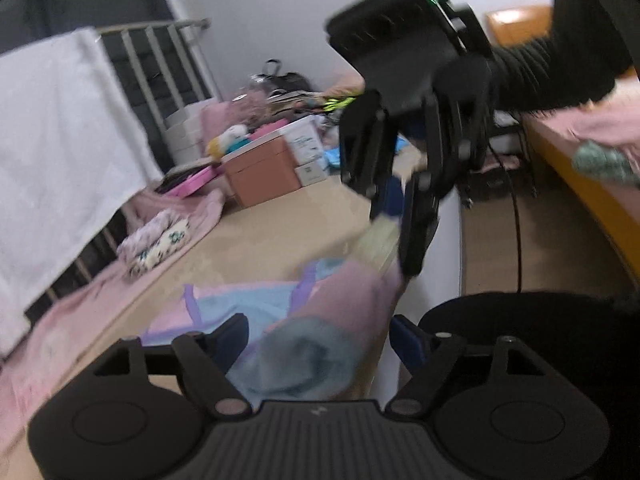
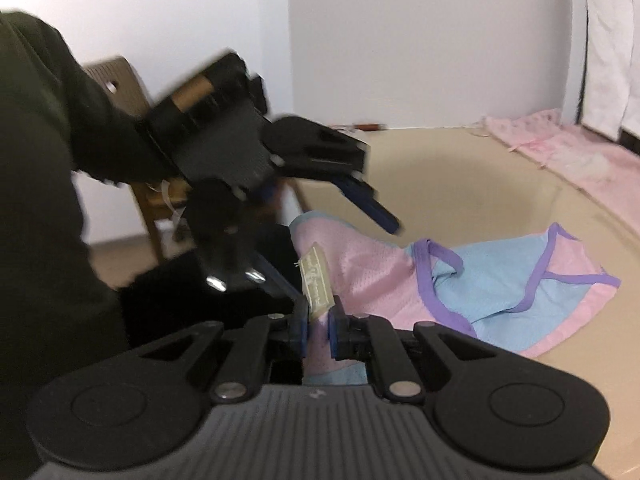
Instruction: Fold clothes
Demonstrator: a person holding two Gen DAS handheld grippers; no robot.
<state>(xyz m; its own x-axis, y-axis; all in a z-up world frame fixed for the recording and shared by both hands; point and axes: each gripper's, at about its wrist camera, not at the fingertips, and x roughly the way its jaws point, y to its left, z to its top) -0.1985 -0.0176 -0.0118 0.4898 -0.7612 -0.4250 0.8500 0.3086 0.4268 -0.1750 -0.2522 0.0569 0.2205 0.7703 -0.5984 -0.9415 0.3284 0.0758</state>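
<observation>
From the left wrist, the left gripper point(image 1: 320, 344) stands wide open and empty, the pink, blue and purple-trimmed mesh garment point(image 1: 304, 312) between and just beyond its fingers, the right gripper point(image 1: 394, 216) above pinching cloth. From the right wrist, the right gripper point(image 2: 319, 326) is clamped on the garment's point(image 2: 500, 280) label edge, the rest trailing over the tan mat point(image 2: 460, 184) ahead. Likely a lift to spread it; next, the left needs a second edge.

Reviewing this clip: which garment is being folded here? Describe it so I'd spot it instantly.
On the tan bed surface, look in front of the right gripper. The mesh garment lies there, pink and light blue with purple trim, unlike the pale pink bedding along the edge.
</observation>
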